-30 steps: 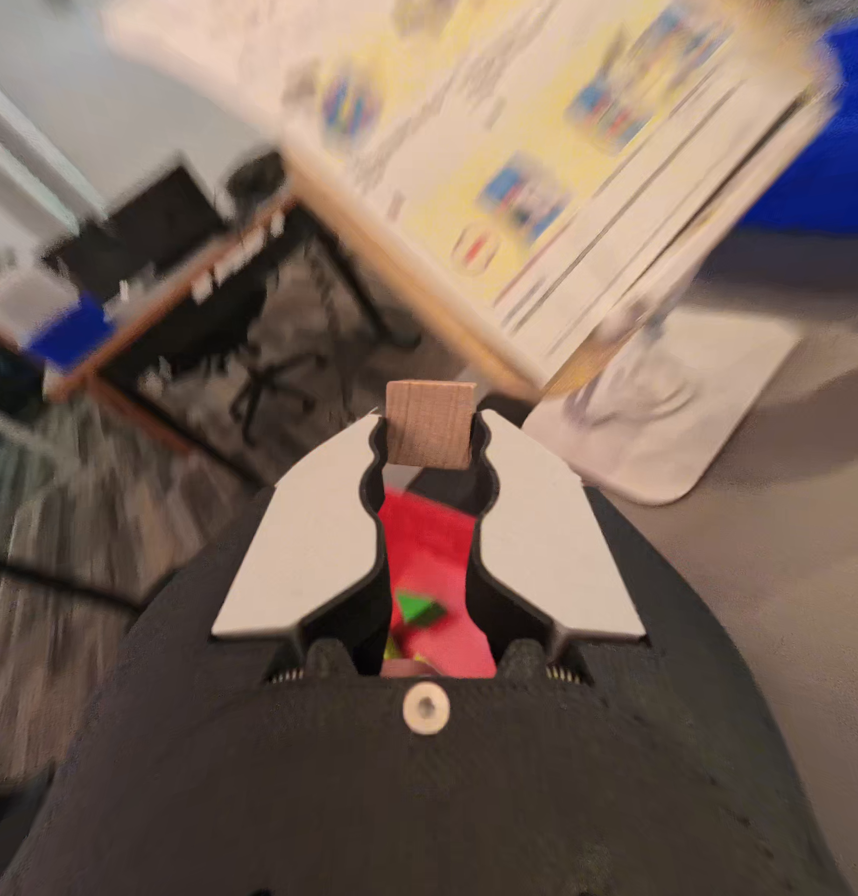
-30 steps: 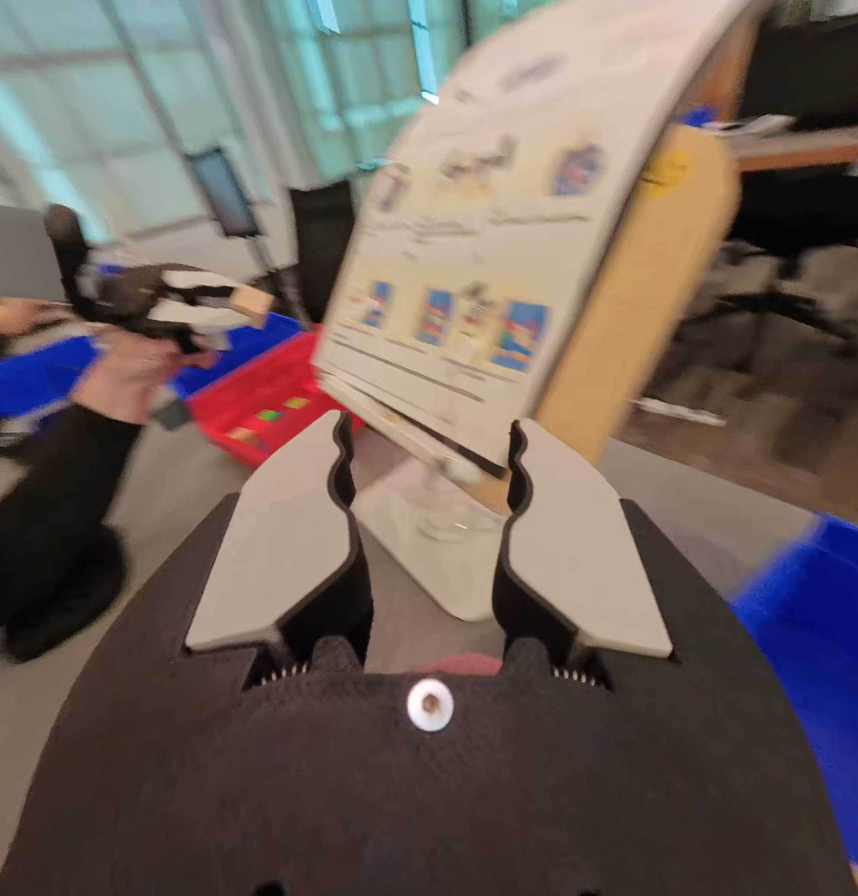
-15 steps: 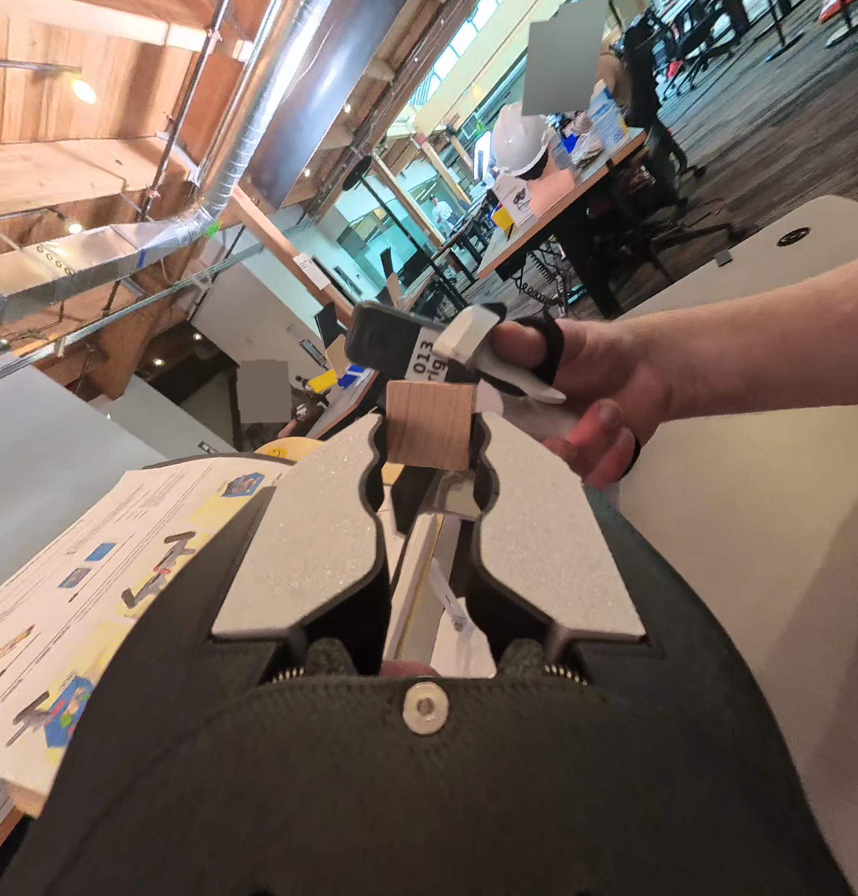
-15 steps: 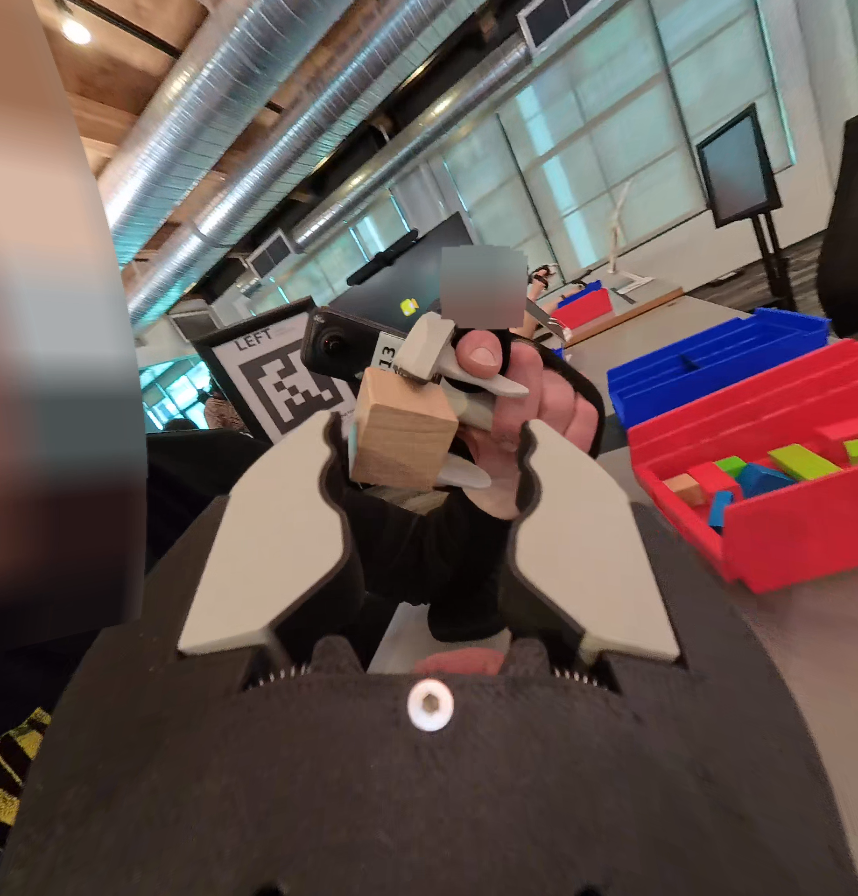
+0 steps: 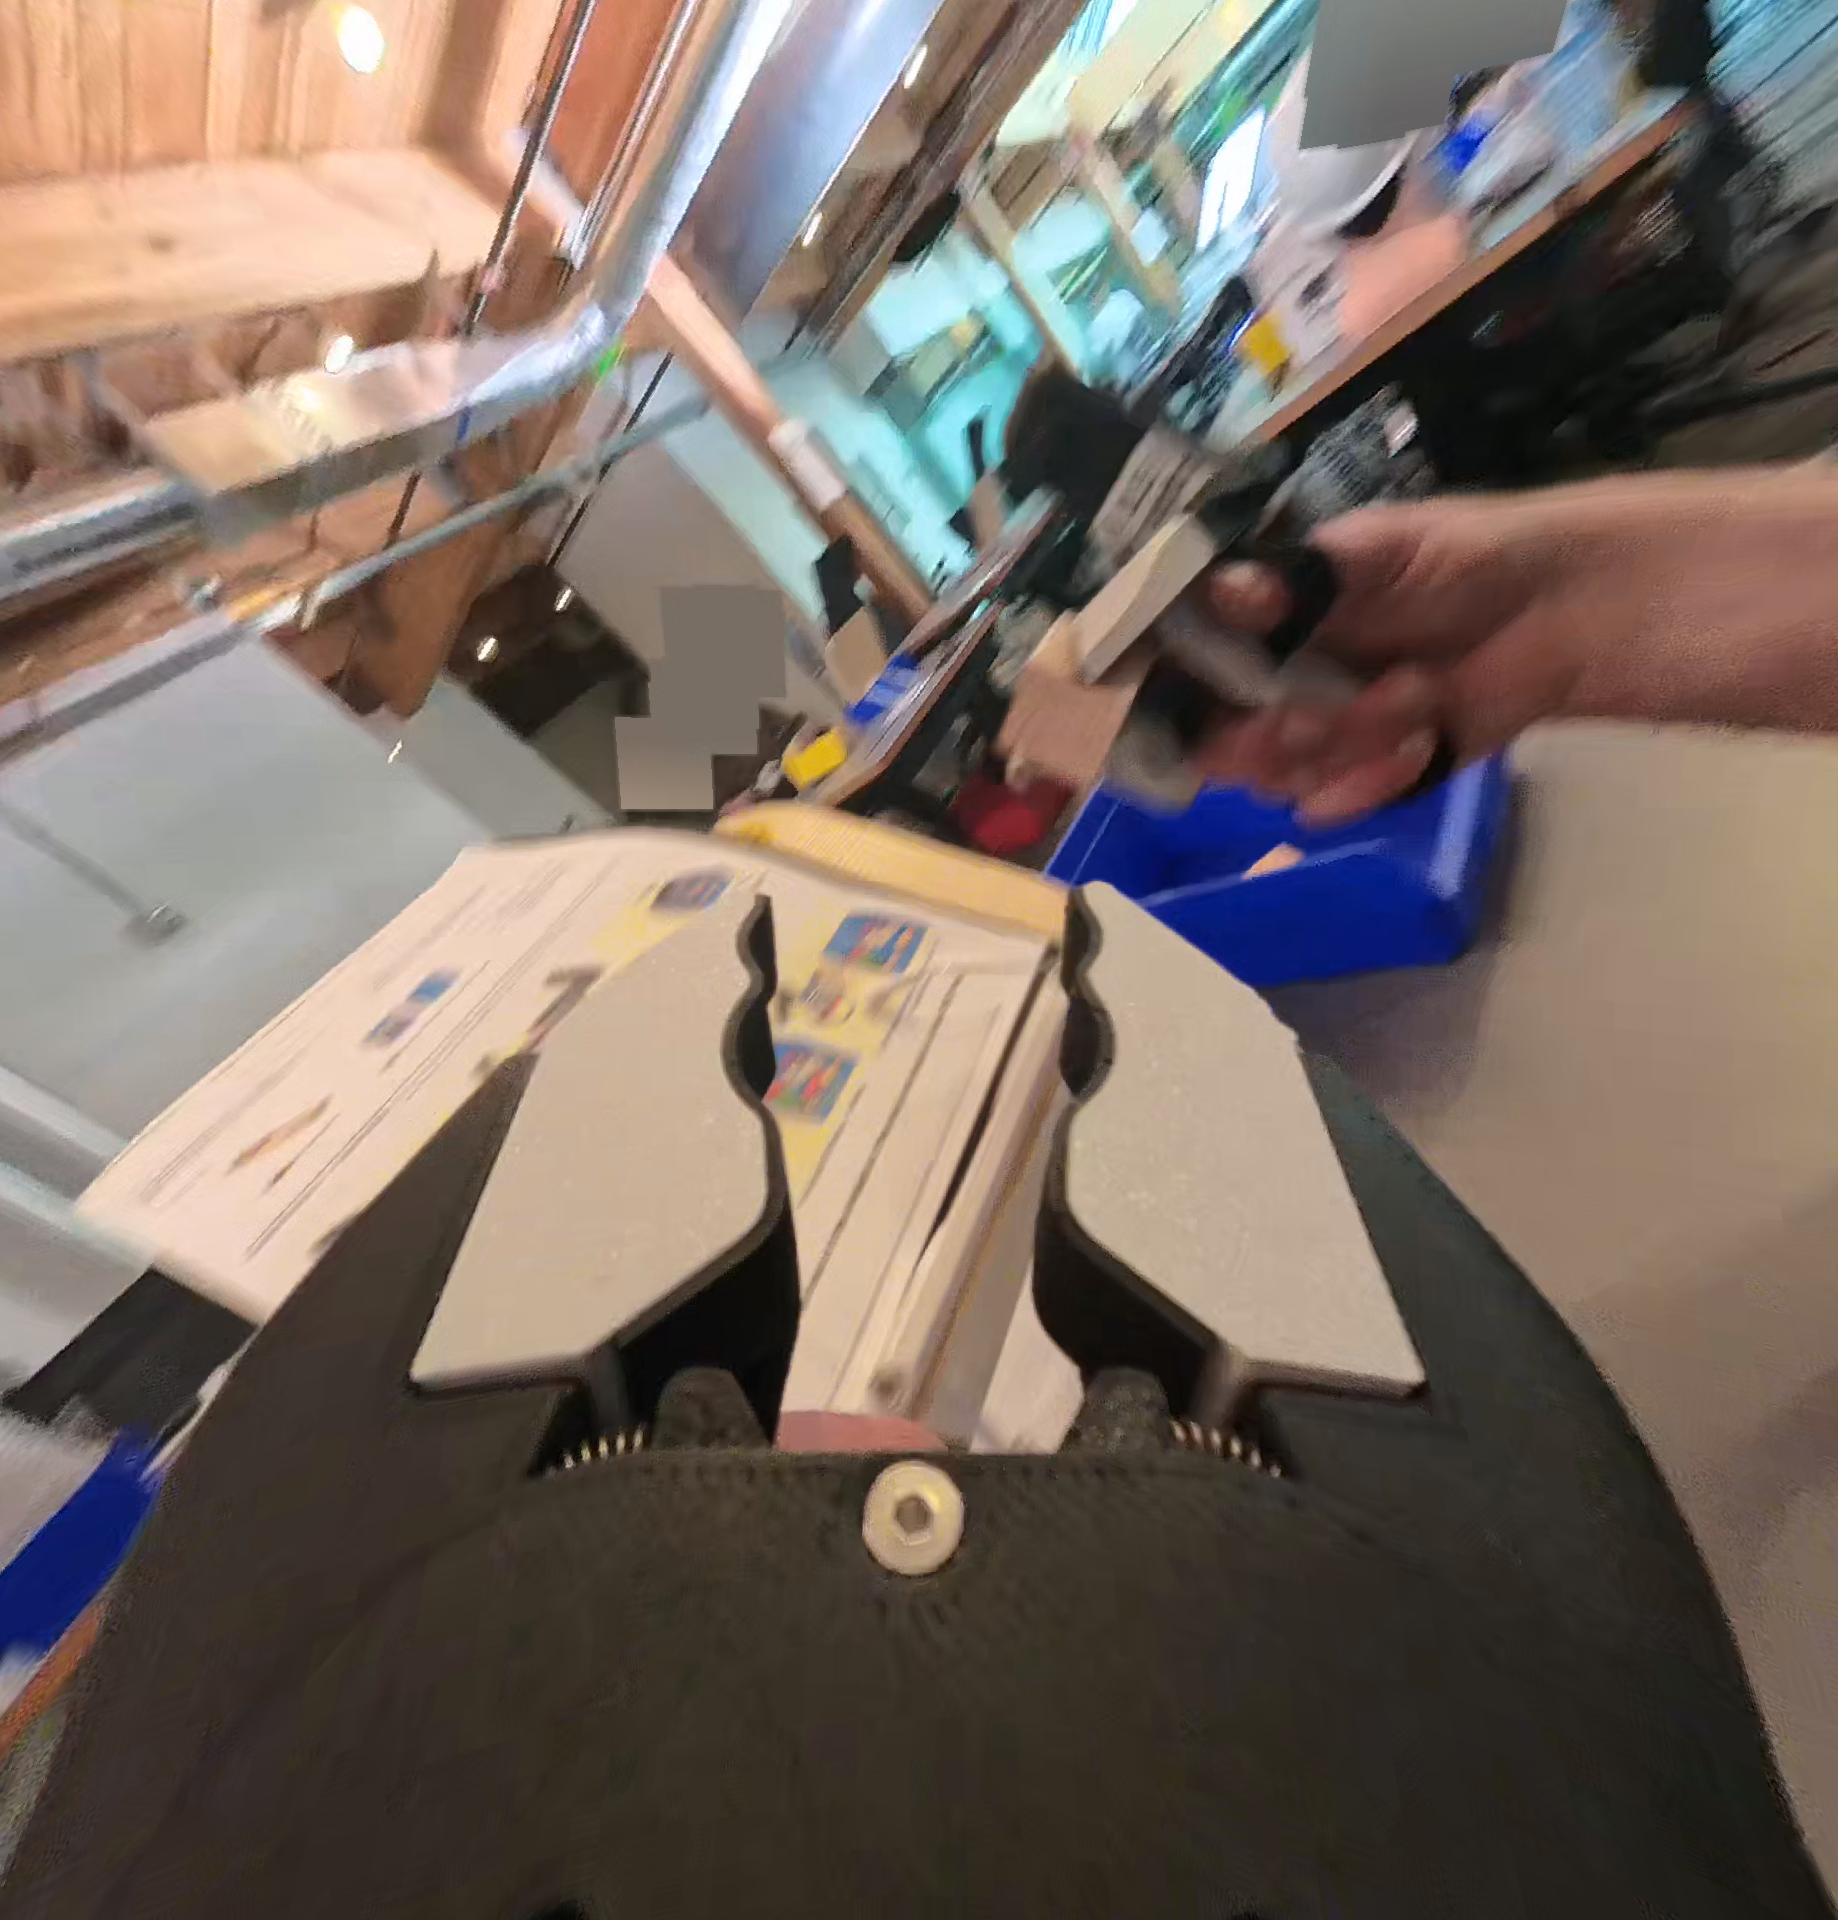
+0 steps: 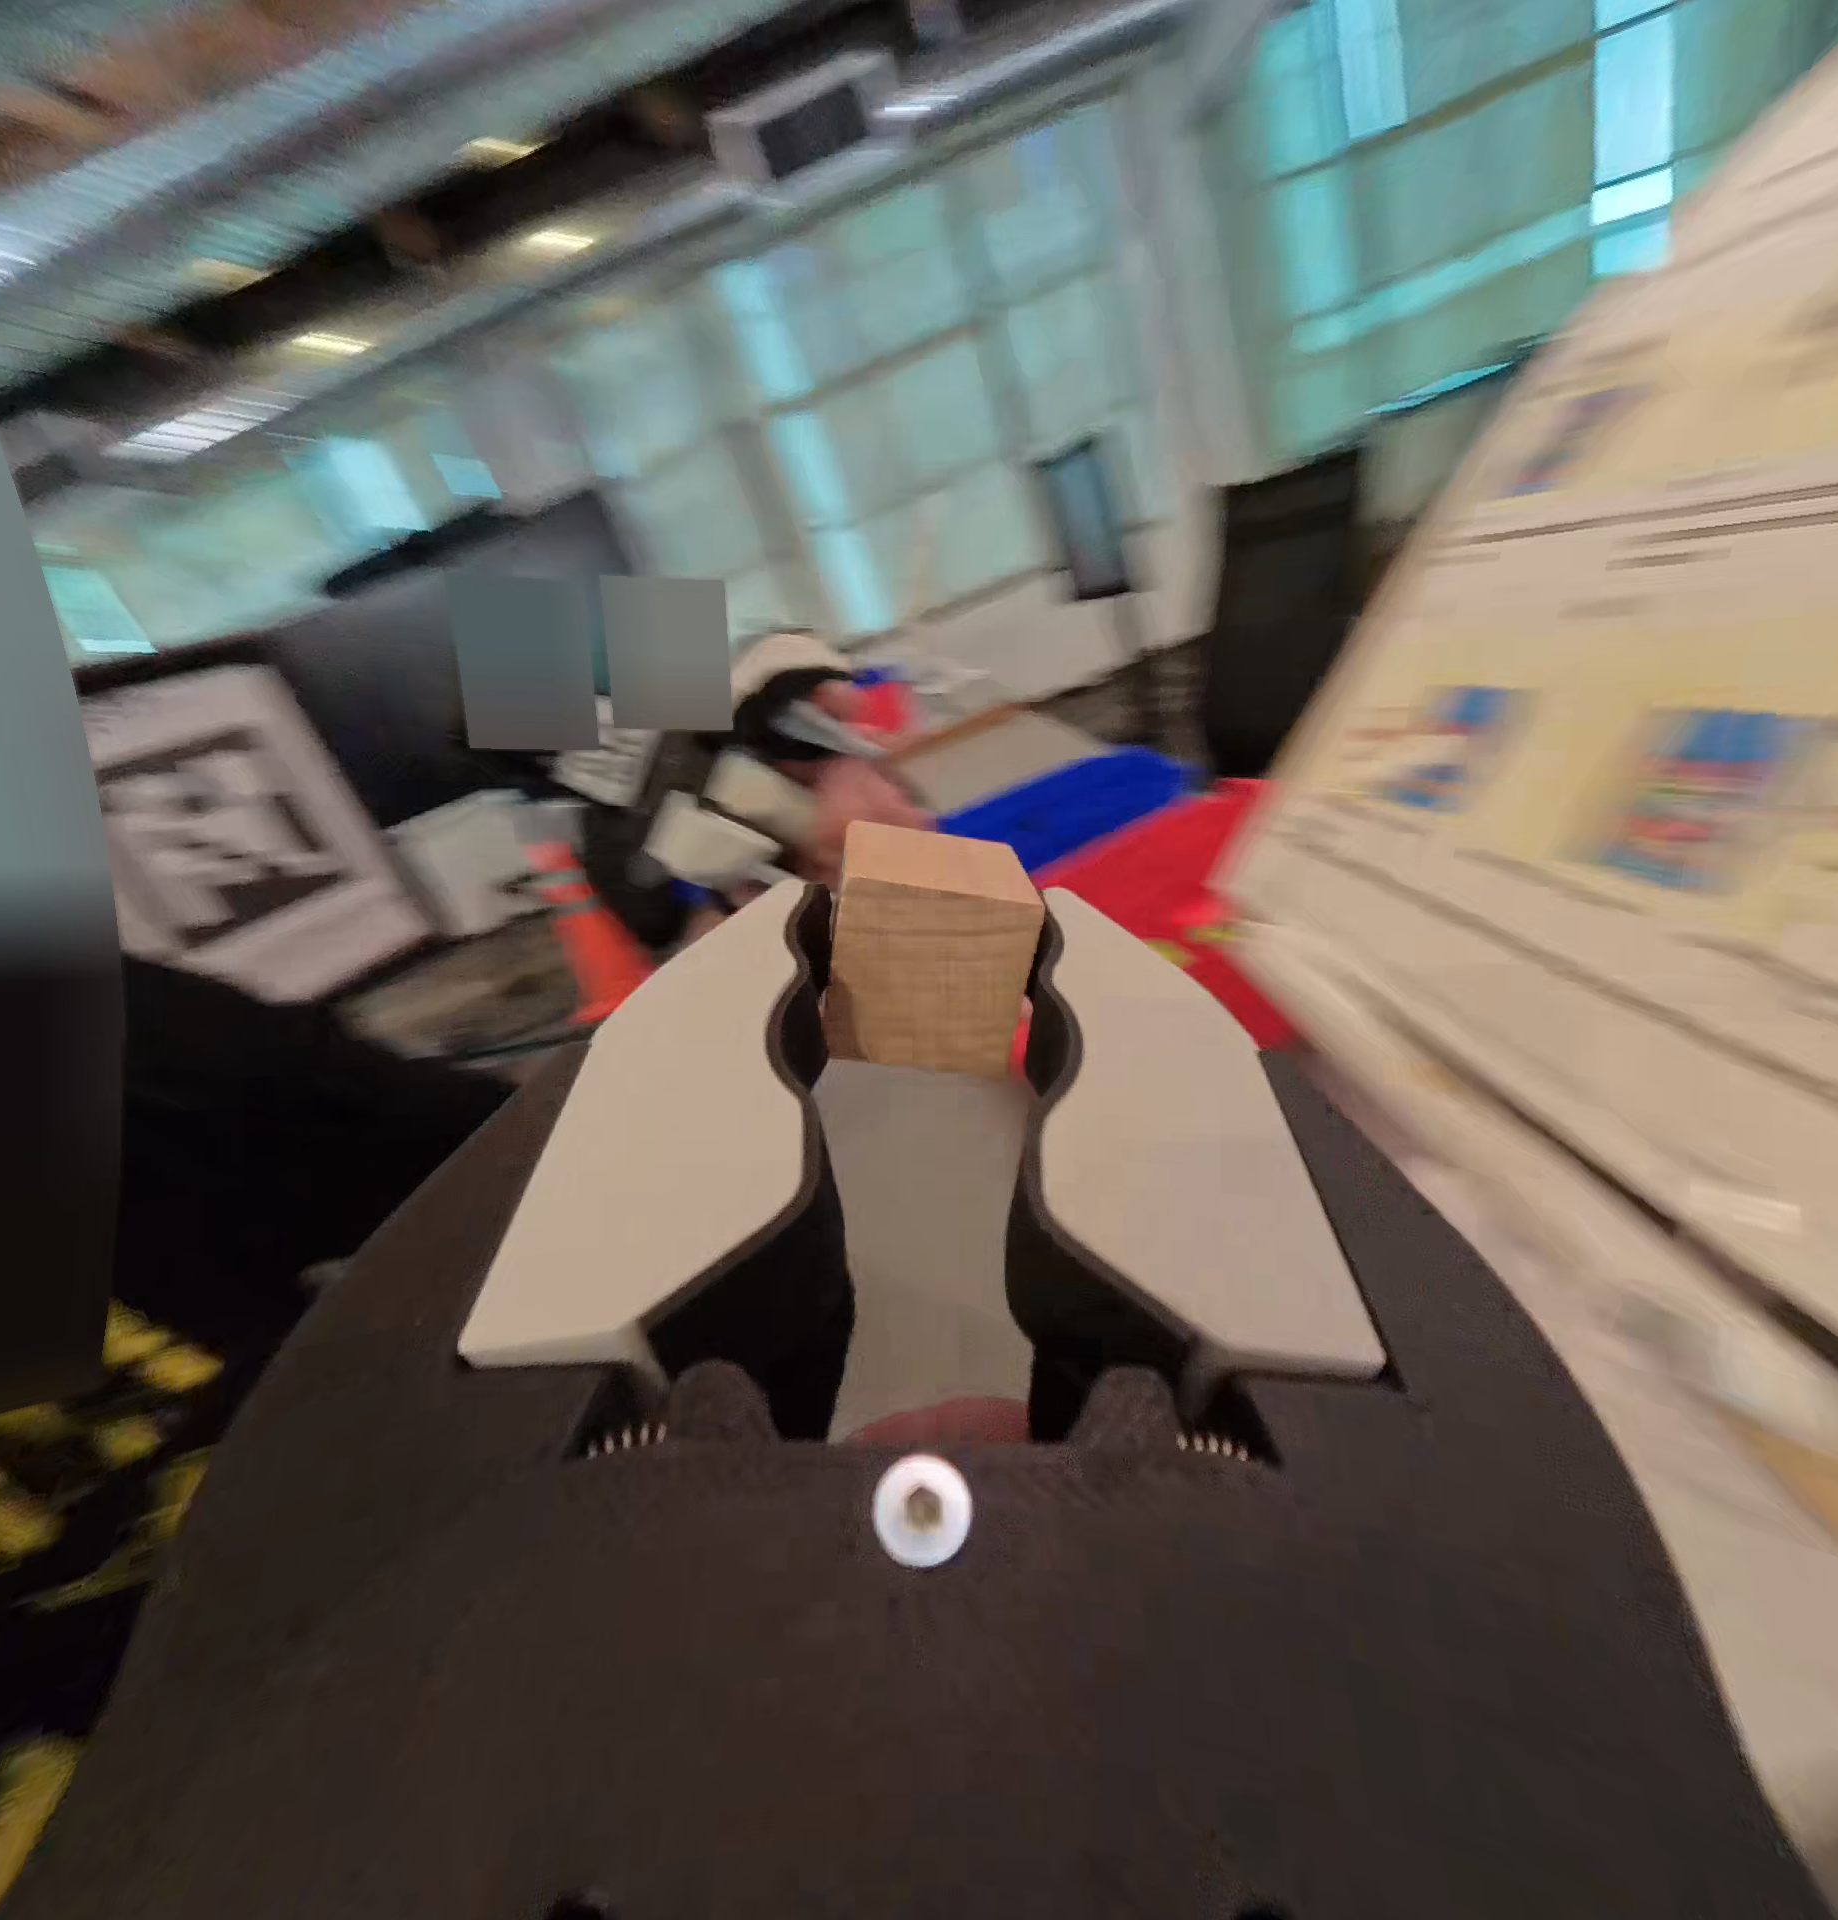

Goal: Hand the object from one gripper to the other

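1. Pale grey tabletop (image 5: 1673,1039) under both views, smeared with motion blur
2. Standing on it: a printed instruction board (image 5: 603,997) on a stand, tilted, with a blue bin (image 5: 1341,914) just beyond it; in the right wrist view a red bin (image 6: 1185,894) beside the same board (image 6: 1580,727)
3. Open-plan room behind: wooden ceiling and silver ducting (image 5: 624,270) overhead, a wall of tall windows (image 6: 894,436), desks with clutter farther back, an orange cone (image 6: 593,935) low down
4. Left gripper (image 5: 915,935) spread wide, nothing between its grey fingers (image 5: 634,1143), only the board seen through the gap
5. Right gripper (image 6: 930,925) clamped on a plain wooden cube (image 6: 930,966), both pads pressed flat against its sides, cube sticking up past the fingertips
6. Seen from the left wrist view: the same cube (image 5: 1066,696) far off in the right gripper, held by a bare hand (image 5: 1414,644)
7. Compared with half a second ago: cube gone from the left fingers into the right; left jaws parted from a tight hold, right jaws narrowed from a wide spread; grippers pulled apart from close together; both views blurred where they were sharp
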The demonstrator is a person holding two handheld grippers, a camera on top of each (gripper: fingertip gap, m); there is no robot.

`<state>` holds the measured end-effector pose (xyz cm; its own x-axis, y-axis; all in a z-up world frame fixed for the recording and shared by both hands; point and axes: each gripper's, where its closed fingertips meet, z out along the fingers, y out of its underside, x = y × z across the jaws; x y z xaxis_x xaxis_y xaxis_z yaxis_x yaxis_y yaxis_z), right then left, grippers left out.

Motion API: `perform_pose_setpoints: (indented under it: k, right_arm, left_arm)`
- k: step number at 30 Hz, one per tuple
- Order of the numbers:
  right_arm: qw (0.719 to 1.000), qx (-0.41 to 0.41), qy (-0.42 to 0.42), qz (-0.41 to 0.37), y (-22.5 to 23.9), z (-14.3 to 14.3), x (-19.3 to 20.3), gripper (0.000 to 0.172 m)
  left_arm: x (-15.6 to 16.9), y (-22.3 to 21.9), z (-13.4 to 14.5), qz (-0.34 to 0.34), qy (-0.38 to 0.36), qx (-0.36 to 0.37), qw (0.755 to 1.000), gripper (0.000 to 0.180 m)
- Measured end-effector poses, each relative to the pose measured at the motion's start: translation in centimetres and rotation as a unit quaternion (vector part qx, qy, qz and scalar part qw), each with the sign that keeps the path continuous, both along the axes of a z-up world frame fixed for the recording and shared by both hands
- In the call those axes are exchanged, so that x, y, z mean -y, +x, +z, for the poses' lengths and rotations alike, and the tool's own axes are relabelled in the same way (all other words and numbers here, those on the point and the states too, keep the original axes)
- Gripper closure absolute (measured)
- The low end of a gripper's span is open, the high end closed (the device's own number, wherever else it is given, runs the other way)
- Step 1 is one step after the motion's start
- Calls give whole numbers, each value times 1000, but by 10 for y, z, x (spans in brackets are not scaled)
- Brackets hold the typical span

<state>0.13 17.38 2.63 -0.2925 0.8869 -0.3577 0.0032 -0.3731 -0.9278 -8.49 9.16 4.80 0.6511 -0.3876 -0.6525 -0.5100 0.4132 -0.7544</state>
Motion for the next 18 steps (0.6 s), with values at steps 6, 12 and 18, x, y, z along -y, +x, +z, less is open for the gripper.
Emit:
perform_pose_setpoints:
  k: [6, 12, 18]
  right_arm:
    - [886, 251, 50, -386, 125, -112, -177, 137]
    - [799, 398, -34, -450, 191, -206, -220, 114]
    - [815, 366, -1, -448, 172, -183, -216, 108]
  left_arm:
    - [-41, -142, -53, 228, -140, -15, 963, 122]
    - [-32, -264, -138, 389, -320, 10, 864, 120]
    - [-16, -306, -222, 421, -454, -46, 784, 121]
